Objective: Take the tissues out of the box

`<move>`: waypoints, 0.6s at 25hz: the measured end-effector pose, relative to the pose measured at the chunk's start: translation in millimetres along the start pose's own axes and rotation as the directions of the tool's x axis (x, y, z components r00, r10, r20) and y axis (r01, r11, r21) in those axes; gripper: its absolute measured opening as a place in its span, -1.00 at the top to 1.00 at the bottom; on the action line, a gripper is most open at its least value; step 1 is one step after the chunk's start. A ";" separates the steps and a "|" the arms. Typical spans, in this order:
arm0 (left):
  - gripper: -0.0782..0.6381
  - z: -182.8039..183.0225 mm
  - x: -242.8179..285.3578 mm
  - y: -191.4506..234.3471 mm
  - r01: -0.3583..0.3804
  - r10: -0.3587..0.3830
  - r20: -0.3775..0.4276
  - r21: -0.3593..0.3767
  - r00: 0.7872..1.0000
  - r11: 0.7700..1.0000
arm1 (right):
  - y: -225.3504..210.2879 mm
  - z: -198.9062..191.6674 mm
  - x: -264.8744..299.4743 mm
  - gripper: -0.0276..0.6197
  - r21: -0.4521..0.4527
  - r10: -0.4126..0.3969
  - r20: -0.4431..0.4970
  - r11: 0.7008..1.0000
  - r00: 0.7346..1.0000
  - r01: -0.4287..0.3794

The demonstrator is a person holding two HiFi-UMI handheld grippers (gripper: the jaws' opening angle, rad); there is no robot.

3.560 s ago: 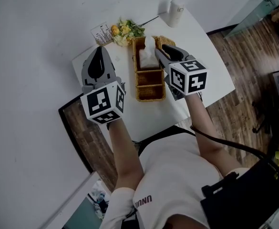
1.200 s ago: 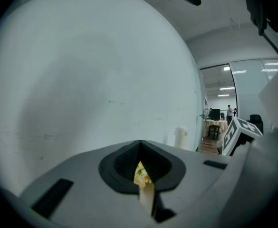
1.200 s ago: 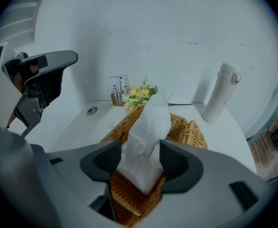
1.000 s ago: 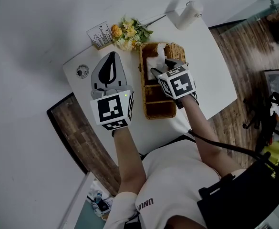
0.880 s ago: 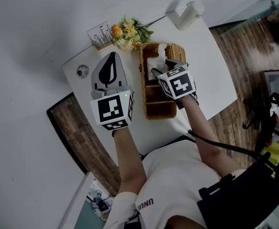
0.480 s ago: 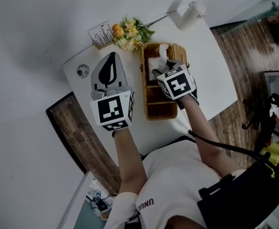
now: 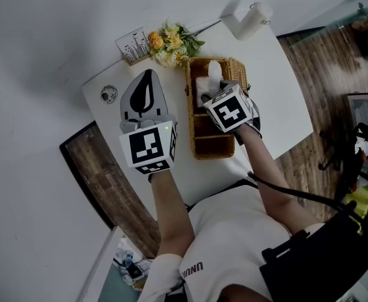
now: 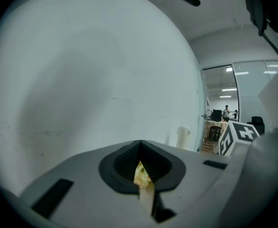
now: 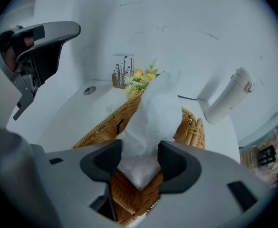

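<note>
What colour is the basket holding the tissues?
Golden-brown wicker basket, clearest in the right gripper view.

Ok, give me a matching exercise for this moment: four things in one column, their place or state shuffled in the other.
1 tissue
2 left gripper
3 white bottle
4 flowers

A shut, empty
B far right corner of the table
C just past the far end of the wicker basket
D pinched by the right gripper

Pairs: 1-D, 2-A, 3-B, 4-C
</note>
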State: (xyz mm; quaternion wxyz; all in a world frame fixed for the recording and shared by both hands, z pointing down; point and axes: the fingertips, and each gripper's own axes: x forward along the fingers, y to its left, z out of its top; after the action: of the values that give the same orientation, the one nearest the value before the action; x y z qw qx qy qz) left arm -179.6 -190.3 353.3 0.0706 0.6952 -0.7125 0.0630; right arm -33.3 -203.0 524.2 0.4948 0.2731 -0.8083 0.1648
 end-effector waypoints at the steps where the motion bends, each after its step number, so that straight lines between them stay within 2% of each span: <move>1: 0.74 0.0 0.0 0.0 0.000 0.000 0.000 0.000 1.000 1.000 | 0.4 -0.4 0.2 0.13 -0.011 -0.003 -0.008 1.000 1.000 0.003; 5: 0.75 -0.9 -0.6 0.2 -0.002 0.002 -0.003 -0.004 1.000 1.000 | 1.7 -2.5 2.4 0.14 -0.059 -0.015 -0.038 0.998 0.999 0.013; 15: 0.75 -2.9 -0.9 0.8 -0.005 0.005 -0.013 -0.005 1.000 1.000 | 4.3 -4.5 5.5 0.14 -0.107 -0.029 -0.092 0.994 0.995 0.019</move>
State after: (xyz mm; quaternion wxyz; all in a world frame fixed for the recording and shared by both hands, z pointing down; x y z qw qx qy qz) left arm -180.4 -188.8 356.0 0.0767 0.6928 -0.7140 0.0656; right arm -34.7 -198.7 531.2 0.5478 0.2480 -0.7886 0.1283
